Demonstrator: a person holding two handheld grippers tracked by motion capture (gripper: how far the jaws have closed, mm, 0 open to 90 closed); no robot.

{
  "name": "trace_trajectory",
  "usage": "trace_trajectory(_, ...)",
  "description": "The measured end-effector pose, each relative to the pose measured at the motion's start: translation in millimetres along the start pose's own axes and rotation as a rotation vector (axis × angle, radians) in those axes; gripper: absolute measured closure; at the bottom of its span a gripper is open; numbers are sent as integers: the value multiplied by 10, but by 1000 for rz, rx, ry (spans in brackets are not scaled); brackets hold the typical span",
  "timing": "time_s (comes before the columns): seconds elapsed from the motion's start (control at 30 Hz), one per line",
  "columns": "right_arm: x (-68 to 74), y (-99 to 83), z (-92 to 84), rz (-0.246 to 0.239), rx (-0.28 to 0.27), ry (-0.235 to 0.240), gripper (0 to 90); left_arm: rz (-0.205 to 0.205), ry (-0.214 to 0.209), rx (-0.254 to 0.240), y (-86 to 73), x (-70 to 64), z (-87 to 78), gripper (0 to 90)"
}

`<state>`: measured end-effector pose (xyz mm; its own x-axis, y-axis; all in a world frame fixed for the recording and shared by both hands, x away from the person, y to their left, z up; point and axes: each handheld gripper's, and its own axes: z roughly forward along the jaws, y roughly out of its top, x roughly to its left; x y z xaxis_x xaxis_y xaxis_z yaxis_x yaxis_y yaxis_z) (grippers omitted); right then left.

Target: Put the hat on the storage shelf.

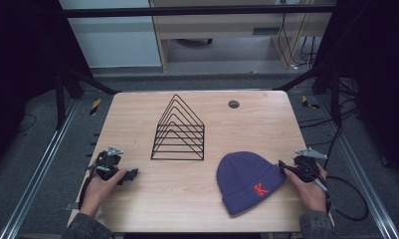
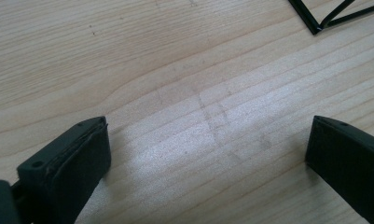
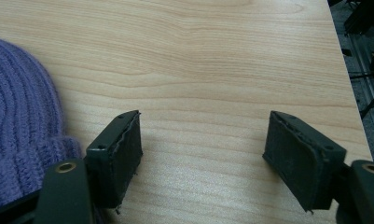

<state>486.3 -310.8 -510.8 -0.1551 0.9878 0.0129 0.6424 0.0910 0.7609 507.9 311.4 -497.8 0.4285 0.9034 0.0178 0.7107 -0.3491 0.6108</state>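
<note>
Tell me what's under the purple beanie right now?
The beanie lies flat on the wooden table; bare wood shows around it. Anything beneath the knit is covered and cannot be seen.

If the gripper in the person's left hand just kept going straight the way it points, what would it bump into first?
Probably the table: the left gripper, jaws open, tilts down at bare wood. The black wire rack sits off to the side of that line, though depth is hard to judge.
</note>
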Motion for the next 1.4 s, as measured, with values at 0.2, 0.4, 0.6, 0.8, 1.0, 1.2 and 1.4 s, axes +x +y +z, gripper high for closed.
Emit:
trace_trajectory(0.2,0,21,4,2,23,-7,206,-4,3,5,0,-12,-4,0)
trace_trajectory(0.4,106,149,-170,-8,-25,10,188,-5,3,7,4,-19,-3,0)
trace_trajectory(0.6,507,423,-344,-116,-55,66,247,8,-5,7,5,-48,-4,0)
trace_trajectory(0.8,864,625,-391,-211,-21,155,276,9,-6,10,7,-51,-3,0)
trace_trajectory(1.0,1371,894,-235,-349,71,255,330,20,-15,14,9,-60,-5,0)
trace_trajectory(1.2,1562,925,84,-379,157,272,389,26,-18,16,12,-63,-5,0)
trace_trajectory(1.4,1634,914,264,-384,213,277,407,27,-22,16,17,-66,-1,0)
